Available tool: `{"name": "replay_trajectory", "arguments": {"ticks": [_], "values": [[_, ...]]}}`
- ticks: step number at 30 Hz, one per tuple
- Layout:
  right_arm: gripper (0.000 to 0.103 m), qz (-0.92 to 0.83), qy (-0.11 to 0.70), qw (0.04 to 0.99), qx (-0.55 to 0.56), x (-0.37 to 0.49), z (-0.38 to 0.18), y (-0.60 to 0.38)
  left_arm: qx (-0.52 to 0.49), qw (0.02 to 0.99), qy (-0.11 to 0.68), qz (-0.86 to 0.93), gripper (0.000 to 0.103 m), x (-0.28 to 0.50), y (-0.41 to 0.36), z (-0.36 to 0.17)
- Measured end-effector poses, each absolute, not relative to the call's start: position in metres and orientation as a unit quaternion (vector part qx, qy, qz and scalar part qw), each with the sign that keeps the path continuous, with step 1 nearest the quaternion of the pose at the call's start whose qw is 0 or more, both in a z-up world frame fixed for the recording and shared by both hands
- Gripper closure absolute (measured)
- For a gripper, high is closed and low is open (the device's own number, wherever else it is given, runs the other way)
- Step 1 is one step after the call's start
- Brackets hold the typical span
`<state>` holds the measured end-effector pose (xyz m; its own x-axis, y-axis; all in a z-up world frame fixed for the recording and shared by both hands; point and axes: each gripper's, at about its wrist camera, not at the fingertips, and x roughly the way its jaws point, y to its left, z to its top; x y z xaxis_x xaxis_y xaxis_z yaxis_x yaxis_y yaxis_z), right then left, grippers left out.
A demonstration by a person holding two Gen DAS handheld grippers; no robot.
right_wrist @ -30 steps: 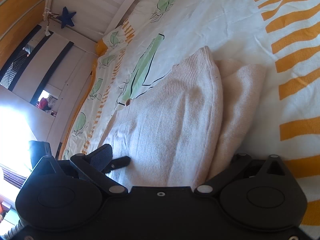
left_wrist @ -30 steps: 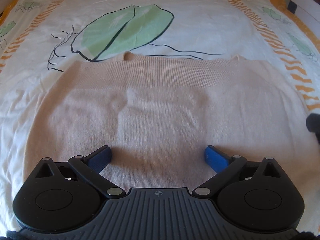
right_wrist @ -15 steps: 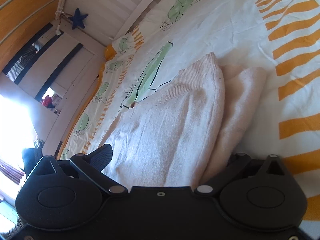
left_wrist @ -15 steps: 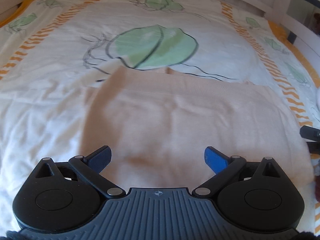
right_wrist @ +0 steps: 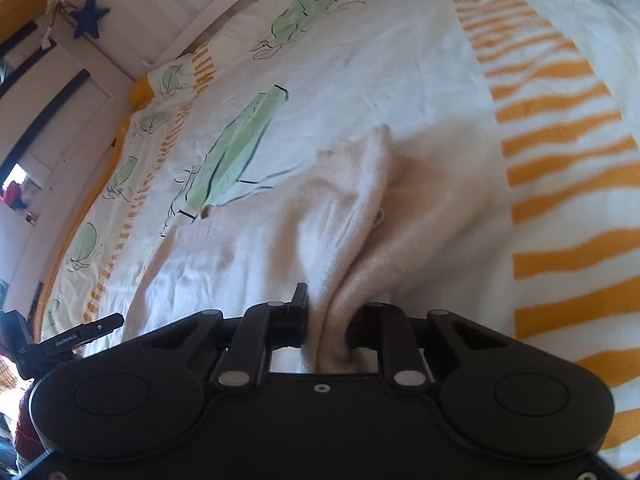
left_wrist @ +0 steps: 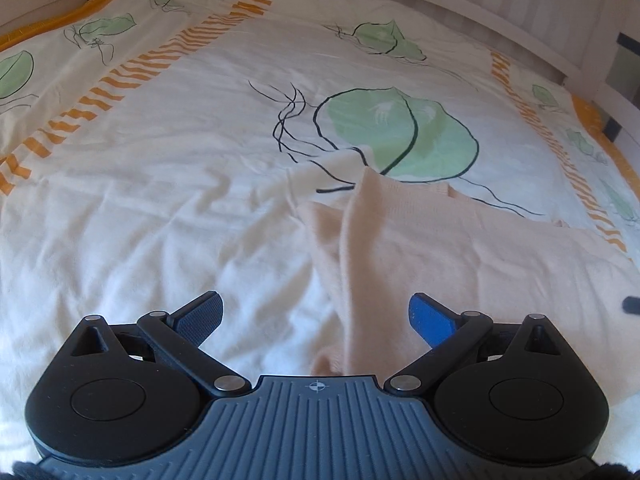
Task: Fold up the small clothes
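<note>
A leaf-print bedspread (left_wrist: 160, 184) carries the beige knit garment (left_wrist: 460, 264), which lies just below the big green leaf (left_wrist: 400, 136), long axis across the bed. The right gripper (right_wrist: 326, 320), jaws just closing, pinches its bunched edge; the left gripper (left_wrist: 316, 316) hovers spread over the opposite raised corner.

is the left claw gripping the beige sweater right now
No, the left claw stands wide open in its own view, and the beige sweater merely lies between its blue pads, which do not touch it.
</note>
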<state>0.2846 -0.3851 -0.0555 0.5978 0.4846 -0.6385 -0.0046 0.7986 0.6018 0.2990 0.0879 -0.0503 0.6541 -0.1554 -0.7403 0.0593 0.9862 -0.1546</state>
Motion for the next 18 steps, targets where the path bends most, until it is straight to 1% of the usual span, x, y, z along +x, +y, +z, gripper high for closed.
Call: {"name": "replay_trajectory", "arguments": {"ticks": [5, 9, 18], "values": [[0.078, 0.152, 0.417, 0.857, 0.262, 0.295, -0.025, -0.351, -0.089, 0.912, 0.394, -0.065, 0.003, 0.301, 0.107, -0.055], [0.078, 0.172, 0.409, 0.858, 0.258, 0.305, -0.012, -0.320, -0.117, 0.904, 0.404, -0.075, 0.003, 0.299, 0.123, -0.063], [0.078, 0.230, 0.404, 0.848, 0.254, 0.318, -0.004, -0.244, -0.120, 0.912, 0.386, -0.072, 0.003, 0.296, 0.141, -0.058]]}}
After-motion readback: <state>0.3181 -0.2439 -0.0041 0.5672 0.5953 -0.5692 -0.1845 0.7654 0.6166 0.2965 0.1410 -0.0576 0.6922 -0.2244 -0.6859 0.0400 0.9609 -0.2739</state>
